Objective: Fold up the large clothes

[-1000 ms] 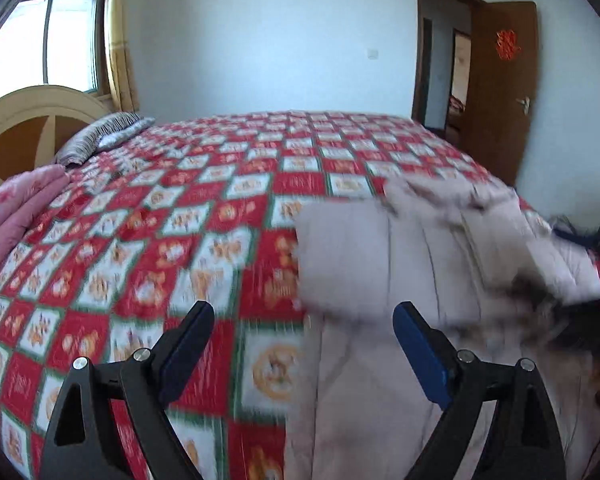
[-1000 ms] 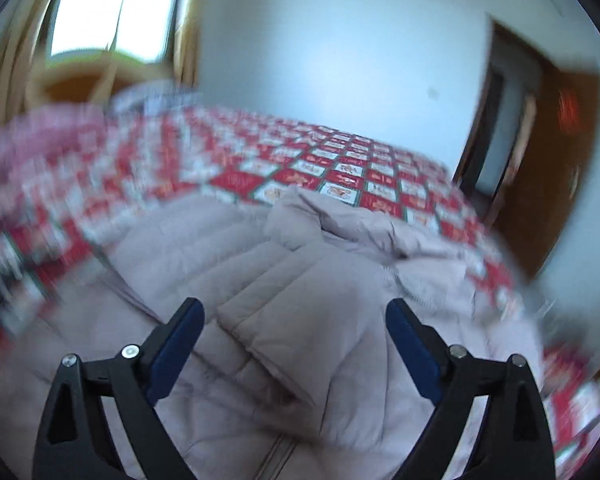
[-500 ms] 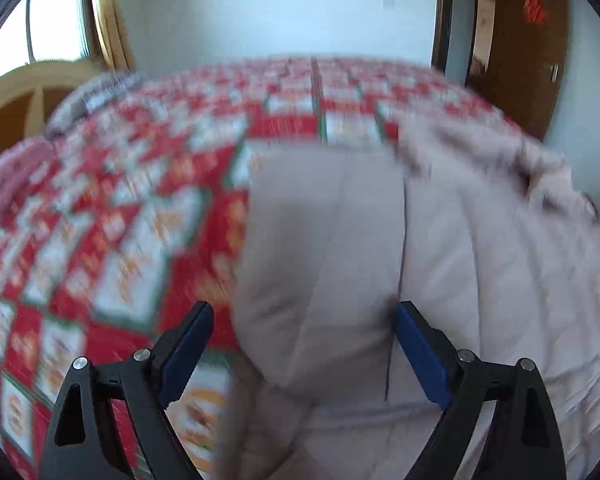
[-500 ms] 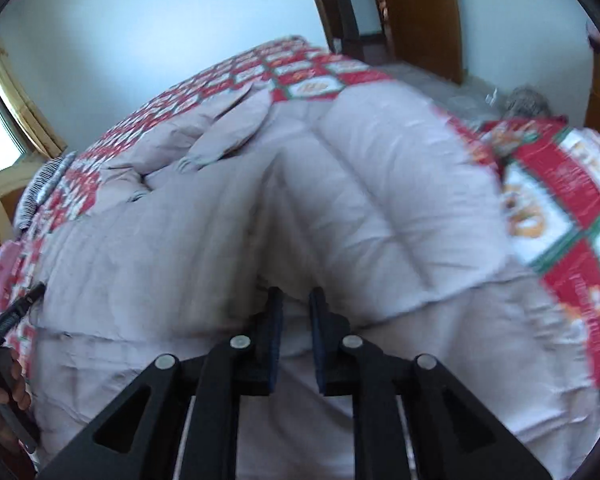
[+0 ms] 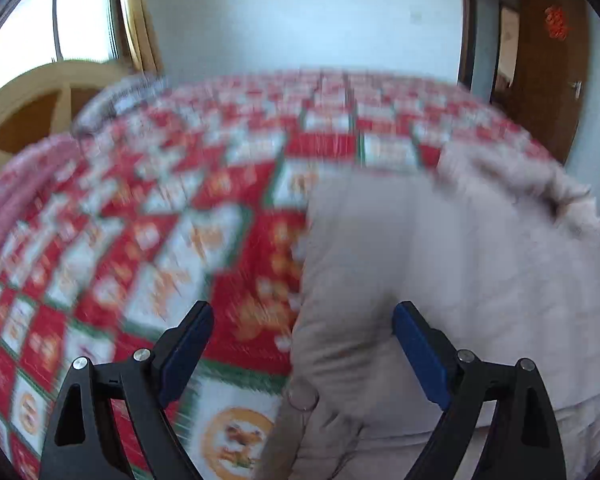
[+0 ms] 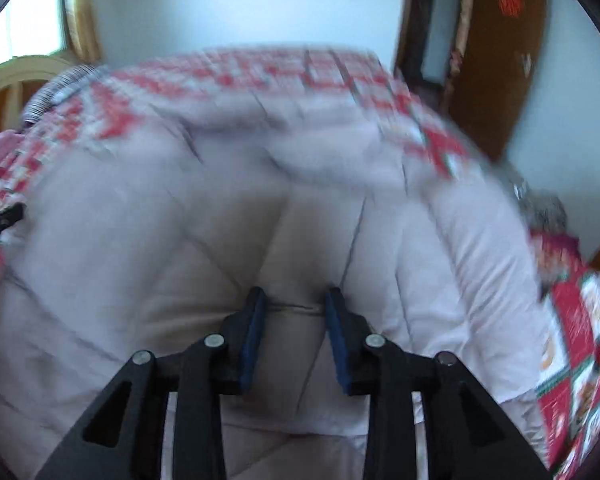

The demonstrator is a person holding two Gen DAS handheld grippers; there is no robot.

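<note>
fabric fills most of both views: a pale quilted coat [image 5: 440, 264] lies spread on a bed covered by a red, white and green patterned bedspread [image 5: 172, 240].

left of the left gripper [image 5: 304, 340], beyond its left finger, only bedspread shows, with a pink bundle [image 5: 16, 188] far off at the left edge and a curved wooden headboard [image 5: 32, 92] behind it. the left gripper stands wide apart with nothing pinched; the coat's left edge runs between its blue pads, so the left pad hangs over bedspread and the right pad [image 5: 416, 348] over coat. whether either pad touches the cloth cannot be told through the blur. ahead of it and to the right the coat bunches into a rumpled ridge, and a brown wooden door [image 5: 548, 60] stands past the bed's far right corner.

further right, the right gripper [image 6: 294, 320] is over the coat's middle, its jaws narrow and just lately opening a little. a low fold of coat with a dark seam sits between the pads [image 6: 252, 328]; whether they press on it cannot be told. left of this gripper the coat runs out to a dark object [image 6: 0, 220] at the frame's edge; to its right the coat ends and bedspread shows again.
</note>
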